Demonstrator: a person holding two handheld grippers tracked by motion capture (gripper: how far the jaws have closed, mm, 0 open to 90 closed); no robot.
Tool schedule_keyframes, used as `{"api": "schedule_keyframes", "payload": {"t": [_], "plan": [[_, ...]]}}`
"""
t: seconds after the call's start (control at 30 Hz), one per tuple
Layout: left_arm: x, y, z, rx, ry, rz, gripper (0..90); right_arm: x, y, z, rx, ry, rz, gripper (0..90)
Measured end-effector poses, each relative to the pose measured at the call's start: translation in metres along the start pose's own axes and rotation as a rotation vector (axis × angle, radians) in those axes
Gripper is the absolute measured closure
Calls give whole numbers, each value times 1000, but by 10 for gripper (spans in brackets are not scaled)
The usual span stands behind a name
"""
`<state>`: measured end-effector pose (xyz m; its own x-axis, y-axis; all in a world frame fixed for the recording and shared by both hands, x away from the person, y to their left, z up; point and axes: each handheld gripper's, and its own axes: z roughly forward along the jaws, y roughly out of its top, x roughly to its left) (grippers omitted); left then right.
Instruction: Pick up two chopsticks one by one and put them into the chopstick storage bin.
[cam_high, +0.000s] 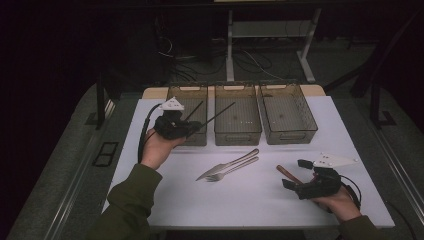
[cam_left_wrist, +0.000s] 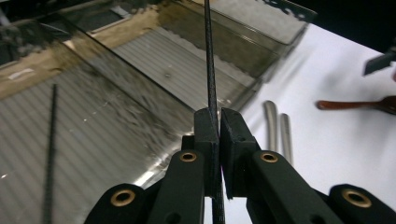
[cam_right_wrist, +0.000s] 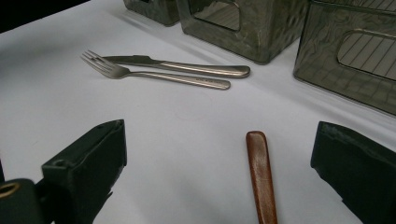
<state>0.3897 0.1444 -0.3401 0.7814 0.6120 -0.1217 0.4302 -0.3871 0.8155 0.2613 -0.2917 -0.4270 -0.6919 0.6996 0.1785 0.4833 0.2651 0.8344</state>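
My left gripper is shut on a thin black chopstick, held near the front of the left bin; its far end slants over the middle bin. A second black chopstick lies in the left bin. My right gripper rests low on the table at the right, open, its jaws standing on either side of a brown wooden handle without touching it.
Three clear bins stand in a row at the back, the right bin included. A steel knife and fork lie side by side mid-table on the white table top.
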Motion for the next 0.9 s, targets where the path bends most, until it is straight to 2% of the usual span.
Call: {"api": "schedule_keyframes", "payload": {"t": [0.23, 0.47, 0.63, 0.73, 0.9], "plan": [[21, 11, 4, 15, 52, -22, 850, 0, 0, 0, 0, -1, 1, 30], [43, 19, 7, 21, 97, -70, 850, -1, 0, 0, 0, 0, 3, 30], [55, 20, 11, 32, 130, -99, 850, -1, 0, -1, -2, 1, 3, 30], [64, 18, 13, 55, 159, -110, 850, -1, 0, -1, -2, 0, 4, 30], [77, 14, 16, 83, 206, -156, 850, -1, 0, -1, -3, 1, 4, 30]]}}
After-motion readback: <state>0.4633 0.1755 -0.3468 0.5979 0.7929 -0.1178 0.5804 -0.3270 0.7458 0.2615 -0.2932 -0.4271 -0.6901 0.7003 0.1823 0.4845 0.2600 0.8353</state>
